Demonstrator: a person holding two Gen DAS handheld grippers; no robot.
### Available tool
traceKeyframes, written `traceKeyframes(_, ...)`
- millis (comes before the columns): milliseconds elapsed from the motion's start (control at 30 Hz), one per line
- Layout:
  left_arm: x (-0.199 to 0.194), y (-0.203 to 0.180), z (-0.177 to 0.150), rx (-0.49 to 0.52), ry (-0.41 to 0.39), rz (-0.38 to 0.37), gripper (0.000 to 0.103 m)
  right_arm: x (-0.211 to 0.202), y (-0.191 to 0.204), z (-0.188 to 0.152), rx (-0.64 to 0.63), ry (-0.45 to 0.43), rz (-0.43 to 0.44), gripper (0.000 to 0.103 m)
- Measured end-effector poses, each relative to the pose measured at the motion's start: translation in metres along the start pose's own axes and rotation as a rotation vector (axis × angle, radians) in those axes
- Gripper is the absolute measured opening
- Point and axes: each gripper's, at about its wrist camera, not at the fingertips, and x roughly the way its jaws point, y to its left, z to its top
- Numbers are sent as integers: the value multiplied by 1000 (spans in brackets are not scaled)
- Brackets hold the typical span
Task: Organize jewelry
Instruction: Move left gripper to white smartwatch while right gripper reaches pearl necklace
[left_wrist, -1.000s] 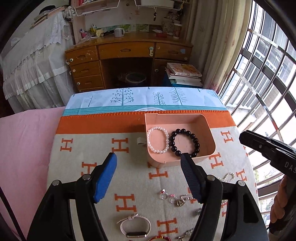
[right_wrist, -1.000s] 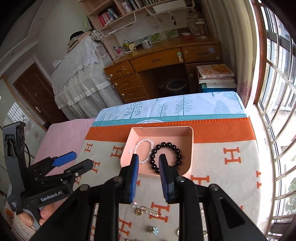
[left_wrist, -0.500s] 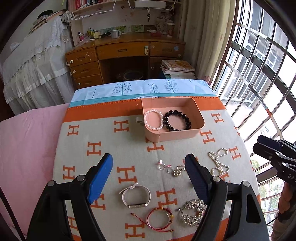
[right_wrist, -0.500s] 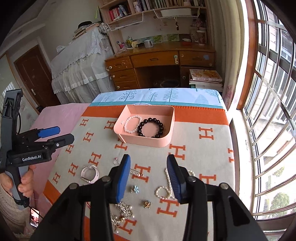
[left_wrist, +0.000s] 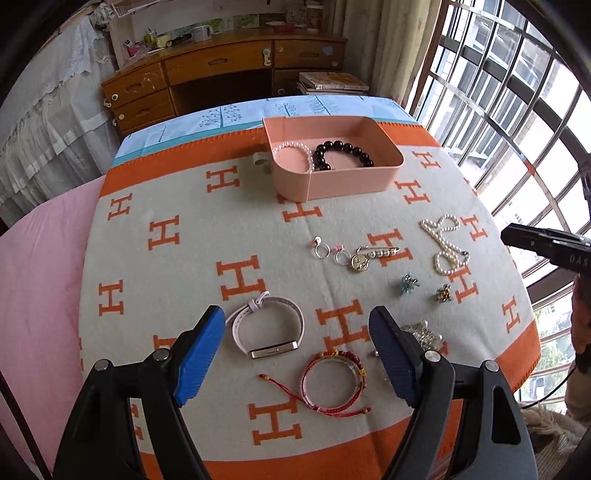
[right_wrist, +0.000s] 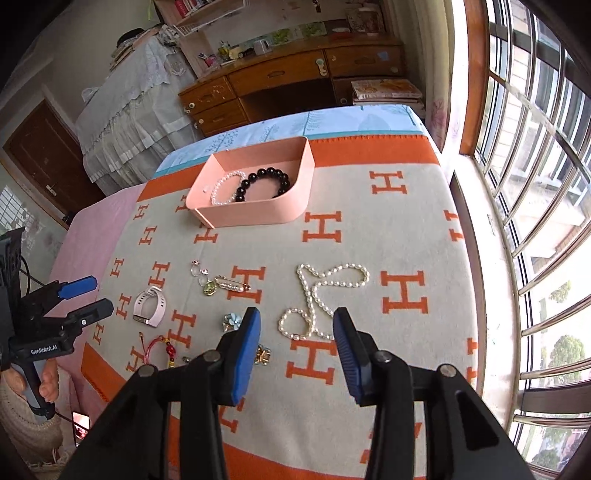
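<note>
My left gripper (left_wrist: 297, 354) hangs over the near part of the blanket (left_wrist: 192, 206), blue pads wide apart w/ nothing clamped; betw. them, down on the cloth, lie a pale pink watch band (left_wrist: 267, 326) and a red cord bracelet (left_wrist: 332, 380). My right gripper (right_wrist: 297, 341) is part-way apart, jaws just been opening, nothing betw. the pads; beyond its tips a long pearl necklace (right_wrist: 321, 299) lies looped on the cloth. A small blue flower piece (right_wrist: 232, 320) sits just left of the right gripper's left pad, a gold piece (right_wrist: 263, 355) partly hidden behind that pad. Further out, mid-blanket: two small rings (left_wrist: 330, 253), a gold coin charm (left_wrist: 360, 263) touching a beaded pin (left_wrist: 382, 253). A silver rhinestone piece (left_wrist: 423, 334) shows just past my left gripper's right pad. At the far end stands a pink tray (left_wrist: 351, 181), holding a white pearl bracelet (left_wrist: 299, 153) beside a black bead bracelet (left_wrist: 341, 153), the two touching. Behind the bed, a wooden desk (left_wrist: 221, 70); window bars (left_wrist: 517, 110) on the right
</note>
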Motion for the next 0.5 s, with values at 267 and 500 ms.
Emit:
traceKeyframes(267,37,25,-18,-48,87,-7,79,31,-10,-4,16,58,1,41)
traceKeyframes(500,53,44,-10,-121,94,8,79,60,-16,-3,14,125,-14,41)
